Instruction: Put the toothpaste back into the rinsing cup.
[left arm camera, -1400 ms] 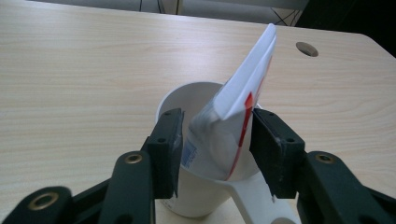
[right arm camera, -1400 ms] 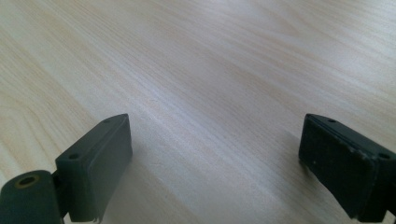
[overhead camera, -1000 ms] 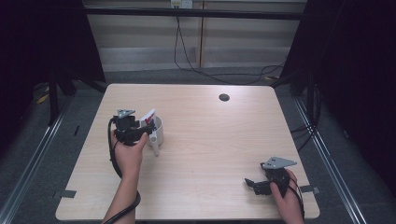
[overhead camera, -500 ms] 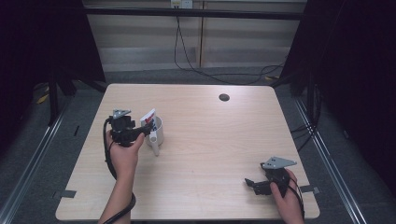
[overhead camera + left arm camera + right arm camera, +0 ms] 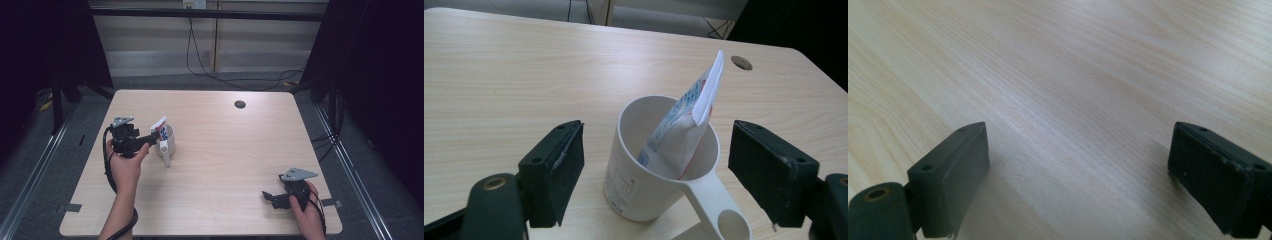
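Nearest to us, at the table's [image 5: 220, 165] right front corner, we hold the right gripper [image 5: 270, 198] low over bare wood, its jaws spread wide with nothing between them; in the right gripper view [image 5: 1075, 170] only wood grain lies ahead of the two pads. Farther in on the left side, our left gripper [image 5: 656, 165] stands released too, jaws apart on either side of a white cup [image 5: 659, 175] without touching it. The cup [image 5: 167, 141] sits upright on the table, handle toward us, and a white tube [image 5: 686, 117] with blue and red print leans inside it, its flat crimped end sticking up past the rim. Beyond, near the far edge, a small dark round hole [image 5: 240, 104] marks the tabletop.
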Tool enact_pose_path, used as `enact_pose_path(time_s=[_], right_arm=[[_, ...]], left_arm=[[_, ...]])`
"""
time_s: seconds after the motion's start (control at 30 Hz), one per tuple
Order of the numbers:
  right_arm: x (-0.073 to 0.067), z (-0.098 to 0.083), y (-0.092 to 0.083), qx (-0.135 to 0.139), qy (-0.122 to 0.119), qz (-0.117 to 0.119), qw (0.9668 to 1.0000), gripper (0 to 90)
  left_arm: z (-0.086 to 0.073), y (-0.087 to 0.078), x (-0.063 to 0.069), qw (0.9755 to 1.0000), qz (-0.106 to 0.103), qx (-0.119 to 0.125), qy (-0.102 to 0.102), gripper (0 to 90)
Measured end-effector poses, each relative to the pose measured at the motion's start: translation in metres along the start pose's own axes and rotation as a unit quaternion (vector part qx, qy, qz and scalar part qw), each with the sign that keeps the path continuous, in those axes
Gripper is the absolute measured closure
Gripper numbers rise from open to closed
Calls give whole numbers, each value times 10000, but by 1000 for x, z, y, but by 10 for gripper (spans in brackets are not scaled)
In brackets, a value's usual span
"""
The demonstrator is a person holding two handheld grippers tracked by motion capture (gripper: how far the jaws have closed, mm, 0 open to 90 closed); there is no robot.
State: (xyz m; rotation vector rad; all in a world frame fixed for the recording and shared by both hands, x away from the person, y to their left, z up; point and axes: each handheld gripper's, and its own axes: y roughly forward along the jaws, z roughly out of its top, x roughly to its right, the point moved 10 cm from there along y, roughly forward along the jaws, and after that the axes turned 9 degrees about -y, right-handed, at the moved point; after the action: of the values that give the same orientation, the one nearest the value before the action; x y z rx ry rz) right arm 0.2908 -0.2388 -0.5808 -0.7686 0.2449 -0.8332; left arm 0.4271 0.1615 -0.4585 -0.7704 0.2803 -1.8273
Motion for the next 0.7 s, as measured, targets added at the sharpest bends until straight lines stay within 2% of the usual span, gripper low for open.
enact_pose_path(time_s=[0.1, 0.27, 0.43, 0.57, 0.7], right_arm=[[0, 0, 0, 3, -7, -2, 10000, 91], [0, 0, 0, 4, -9, -3, 10000, 91], [0, 0, 0, 4, -14, -3, 10000, 91], [0, 0, 0, 1, -4, -2, 10000, 91], [0, 0, 0, 2, -6, -2, 10000, 91]], left_arm=[[-2, -3, -2, 10000, -29, -43, 59, 203], [-3, -9, -7, 10000, -72, -44, -8, 173], [-4, -14, -11, 9999, -105, -73, 49, 159], [-7, -20, -19, 9999, -93, -72, -23, 159], [-12, -21, -25, 9999, -56, -101, -9, 160]])
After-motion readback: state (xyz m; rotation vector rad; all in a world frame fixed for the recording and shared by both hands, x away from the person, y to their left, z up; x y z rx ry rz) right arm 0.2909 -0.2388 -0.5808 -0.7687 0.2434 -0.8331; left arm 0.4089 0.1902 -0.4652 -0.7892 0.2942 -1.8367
